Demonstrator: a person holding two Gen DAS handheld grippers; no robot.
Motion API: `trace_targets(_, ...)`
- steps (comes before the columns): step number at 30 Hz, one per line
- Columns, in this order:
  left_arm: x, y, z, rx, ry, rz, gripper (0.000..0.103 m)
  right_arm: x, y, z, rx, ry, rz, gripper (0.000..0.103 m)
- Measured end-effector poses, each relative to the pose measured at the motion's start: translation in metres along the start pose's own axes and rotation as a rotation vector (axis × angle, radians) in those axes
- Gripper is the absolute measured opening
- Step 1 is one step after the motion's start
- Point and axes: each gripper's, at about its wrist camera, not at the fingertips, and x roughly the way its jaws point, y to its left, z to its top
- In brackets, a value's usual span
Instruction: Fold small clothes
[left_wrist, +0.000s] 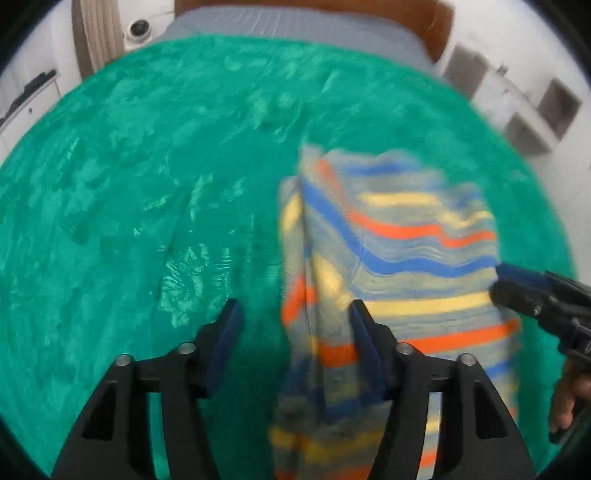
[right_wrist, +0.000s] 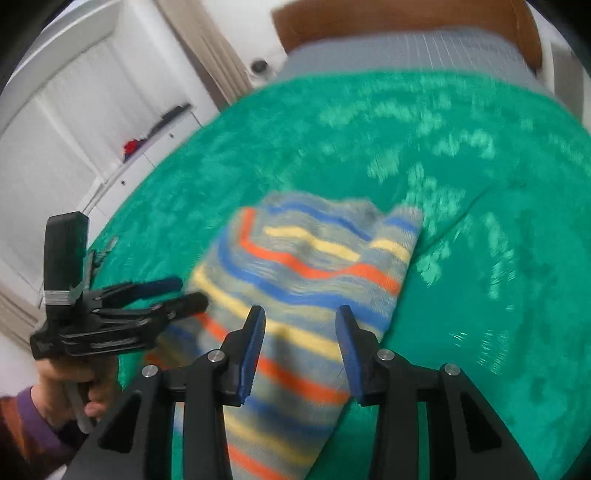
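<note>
A small striped garment (left_wrist: 399, 258), grey with blue, orange and yellow bands, lies partly folded on a green blanket (left_wrist: 147, 166). My left gripper (left_wrist: 295, 310) is open above the garment's left edge, holding nothing. The right gripper (left_wrist: 517, 284) shows at the garment's right edge in the left wrist view. In the right wrist view the garment (right_wrist: 306, 266) lies under my open right gripper (right_wrist: 301, 317), and the left gripper (right_wrist: 184, 291) sits open at the cloth's left edge. Both views are blurred by motion.
The green blanket (right_wrist: 480, 221) covers a bed with a grey sheet (right_wrist: 406, 48) and a brown headboard (right_wrist: 369, 18) at the far end. White cabinets (right_wrist: 74, 129) stand on the left, shelving (left_wrist: 535, 107) on the right.
</note>
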Motion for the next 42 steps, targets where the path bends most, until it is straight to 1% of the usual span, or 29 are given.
trace_targets(1,0.006,0.006,0.001,-0.031,0.010,-0.019,0.063,0.015,-0.006,-0.003,0.021,0.027,-0.013,0.041)
trace_targets(2,0.008,0.010,0.001,-0.053,0.008,-0.031,0.063,0.018,-0.007,-0.007,0.027,-0.004,-0.009,0.041)
trace_targets(3,0.006,0.008,-0.001,-0.048,0.002,-0.028,0.063,0.017,-0.007,-0.009,0.029,-0.036,-0.012,0.042)
trace_targets(5,-0.002,0.007,-0.004,-0.040,-0.014,-0.034,0.063,0.011,-0.001,-0.012,0.026,-0.052,-0.036,0.043)
trace_targets(8,-0.020,0.015,-0.013,-0.068,-0.034,-0.056,0.066,-0.013,0.013,-0.021,-0.006,-0.074,-0.085,0.044)
trace_targets(9,-0.031,0.019,-0.020,-0.073,-0.050,-0.057,0.068,-0.021,0.018,-0.026,-0.019,-0.087,-0.087,0.044)
trace_targets(10,-0.041,0.022,-0.028,-0.073,-0.063,-0.064,0.071,-0.032,0.025,-0.033,-0.037,-0.100,-0.079,0.045)
trace_targets(12,-0.054,0.027,-0.041,-0.071,-0.079,-0.082,0.077,-0.050,0.042,-0.051,-0.083,-0.122,-0.067,0.049)
trace_targets(13,-0.058,0.028,-0.048,-0.068,-0.080,-0.084,0.080,-0.055,0.046,-0.061,-0.103,-0.127,-0.063,0.054)
trace_targets(14,-0.061,0.028,-0.059,-0.055,-0.071,-0.077,0.080,-0.056,0.053,-0.074,-0.121,-0.121,-0.057,0.057)
trace_targets(15,-0.059,0.029,-0.065,-0.044,-0.056,-0.061,0.080,-0.053,0.057,-0.086,-0.132,-0.099,-0.055,0.058)
trace_targets(17,-0.052,0.033,-0.076,-0.027,-0.021,-0.014,0.080,-0.040,0.058,-0.110,-0.145,-0.026,-0.081,0.058)
trace_targets(19,-0.056,0.039,-0.088,-0.034,-0.011,-0.009,0.080,-0.032,0.057,-0.131,-0.121,0.021,-0.104,0.058)
trace_targets(21,-0.072,0.047,-0.101,-0.041,-0.022,0.017,0.083,-0.044,0.054,-0.150,-0.079,0.002,-0.089,0.059)
trace_targets(23,-0.083,0.050,-0.111,-0.035,-0.032,0.030,0.093,-0.060,0.057,-0.165,-0.056,-0.014,-0.094,0.061)
trace_targets(24,-0.089,0.051,-0.116,-0.028,-0.041,0.042,0.095,-0.066,0.058,-0.170,-0.048,-0.020,-0.106,0.064)
trace_targets(25,-0.095,0.051,-0.120,-0.018,-0.049,0.053,0.095,-0.071,0.059,-0.173,-0.042,-0.028,-0.127,0.074)
trace_targets(26,-0.097,0.050,-0.121,-0.009,-0.052,0.058,0.095,-0.076,0.061,-0.174,-0.037,-0.035,-0.159,0.085)
trace_targets(28,-0.104,0.045,-0.127,0.017,-0.067,0.069,0.095,-0.085,0.066,-0.173,-0.032,-0.043,-0.229,0.090)
trace_targets(31,-0.107,0.039,-0.130,0.038,-0.083,0.075,0.096,-0.094,0.076,-0.166,-0.043,-0.055,-0.323,0.090)
trace_targets(35,-0.105,0.032,-0.128,0.046,-0.077,0.077,0.096,-0.107,0.084,-0.158,-0.054,-0.090,-0.416,0.090)
trace_targets(38,-0.110,0.026,-0.127,0.060,-0.093,0.083,0.096,-0.112,0.089,-0.152,-0.068,-0.104,-0.455,0.090)
trace_targets(42,-0.112,0.019,-0.123,0.072,-0.101,0.090,0.096,-0.114,0.093,-0.148,-0.091,-0.113,-0.475,0.090)
